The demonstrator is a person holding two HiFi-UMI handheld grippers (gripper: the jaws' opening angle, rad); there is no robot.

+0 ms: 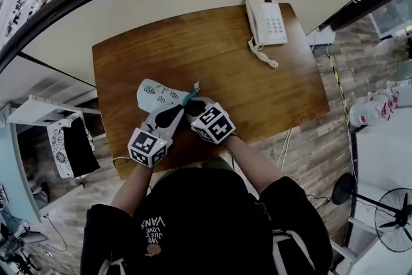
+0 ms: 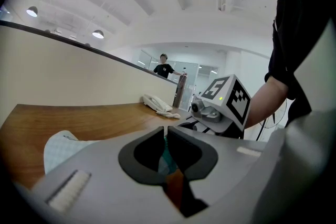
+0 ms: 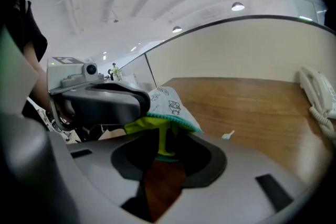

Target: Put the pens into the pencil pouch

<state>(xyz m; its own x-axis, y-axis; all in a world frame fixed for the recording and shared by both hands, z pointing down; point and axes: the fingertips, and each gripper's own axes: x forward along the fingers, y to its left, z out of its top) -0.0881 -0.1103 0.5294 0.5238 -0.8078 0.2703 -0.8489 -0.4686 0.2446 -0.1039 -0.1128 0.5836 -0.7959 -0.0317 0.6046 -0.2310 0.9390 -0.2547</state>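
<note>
left gripper (image 2: 166, 139) clamped on pencil pouch (image 1: 156, 94) teal zip edge, pouch lying at desk (image 1: 257, 74) near edge. right gripper (image 3: 164, 140) jaws slightly apart round its yellow-green lining (image 3: 160, 131). step looks like opening the mouth; next needs a firm regrip. no pens visible.

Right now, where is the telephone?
In the head view the telephone sits at the wooden table's far right corner, well apart from the pencil pouch at the near edge.

cloth pouch (image 1: 158, 94), glossy wooden table (image 1: 212, 55)
</note>
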